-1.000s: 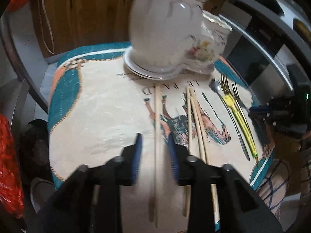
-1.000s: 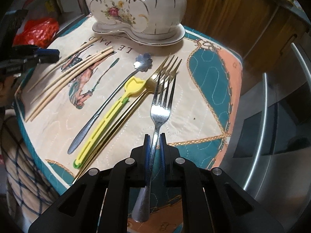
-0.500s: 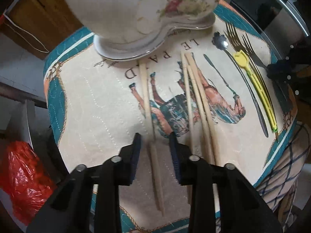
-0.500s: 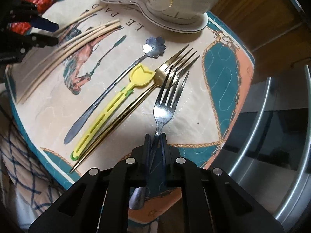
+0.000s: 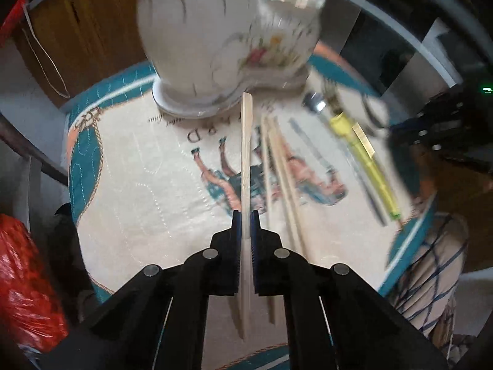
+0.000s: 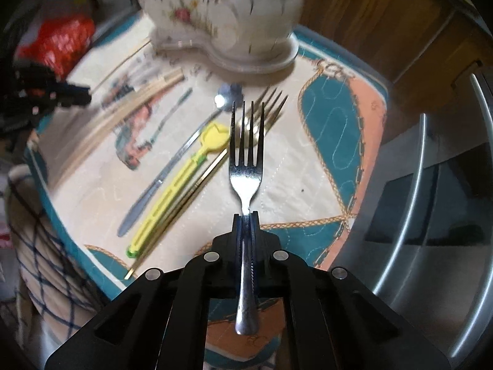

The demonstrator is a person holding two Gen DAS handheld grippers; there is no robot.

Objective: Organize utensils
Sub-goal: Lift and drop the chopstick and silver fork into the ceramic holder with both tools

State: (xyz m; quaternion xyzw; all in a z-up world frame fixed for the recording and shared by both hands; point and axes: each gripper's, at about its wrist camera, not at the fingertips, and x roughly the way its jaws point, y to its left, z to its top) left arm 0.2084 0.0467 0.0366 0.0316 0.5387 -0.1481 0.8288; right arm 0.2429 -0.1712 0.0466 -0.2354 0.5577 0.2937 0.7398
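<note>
My left gripper (image 5: 245, 215) is shut on a pale wooden chopstick (image 5: 246, 154) and holds it above the printed mat, pointing at the white flowered ceramic holder (image 5: 228, 37). Other chopsticks (image 5: 282, 166) lie on the mat to its right. My right gripper (image 6: 245, 215) is shut on the handle of a silver fork (image 6: 246, 166), lifted with tines towards the holder (image 6: 222, 15). On the mat lie a silver spoon (image 6: 172, 166), a yellow utensil (image 6: 181, 185), a gold fork (image 6: 197, 182) and chopsticks (image 6: 123, 114).
The quilted mat (image 5: 138, 185) covers a small round table with teal and orange border (image 6: 336, 135). A red plastic bag (image 5: 27, 280) sits low at the left. Wooden cabinets (image 6: 369, 15) stand behind the holder. A steel appliance (image 6: 431, 215) is at the right.
My left gripper closed on the single chopstick and lifted it off the mat. My right gripper raised the silver fork higher, straightening it towards the holder.
</note>
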